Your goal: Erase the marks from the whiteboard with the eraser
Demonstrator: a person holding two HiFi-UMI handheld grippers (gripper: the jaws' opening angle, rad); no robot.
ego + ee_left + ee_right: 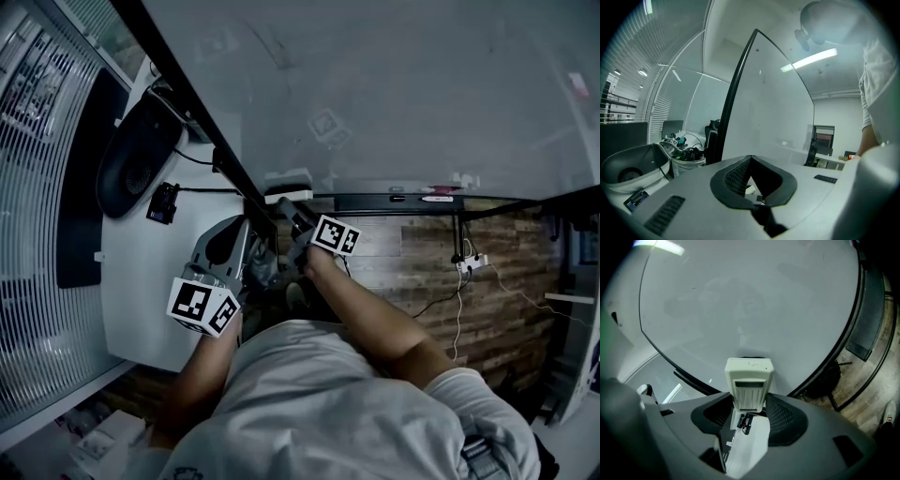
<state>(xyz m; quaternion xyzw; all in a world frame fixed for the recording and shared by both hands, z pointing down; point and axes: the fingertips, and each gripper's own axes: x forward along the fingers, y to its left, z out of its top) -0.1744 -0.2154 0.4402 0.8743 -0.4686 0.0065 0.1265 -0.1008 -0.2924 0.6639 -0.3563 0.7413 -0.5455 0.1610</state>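
The whiteboard (394, 84) fills the upper part of the head view, and its black frame edge runs down to the left. My right gripper (292, 214) is shut on a white eraser (287, 186) near the board's lower left. In the right gripper view the eraser (749, 379) stands upright between the jaws with its far end against the whiteboard (750, 296). I see only faint smudges and reflections on that surface. My left gripper (246, 246) hangs beside the right one, shut and holding nothing. In the left gripper view the gripper (751, 161) points along the edge of the whiteboard (764, 108).
A white desk (141, 281) at the left carries a dark rounded shell (141, 164) and a small black device (162, 202). The board's tray (422, 199) holds markers. Below is wood floor (441, 272) with a power strip (472, 264). A bin of cables (686, 154) stands behind the desk.
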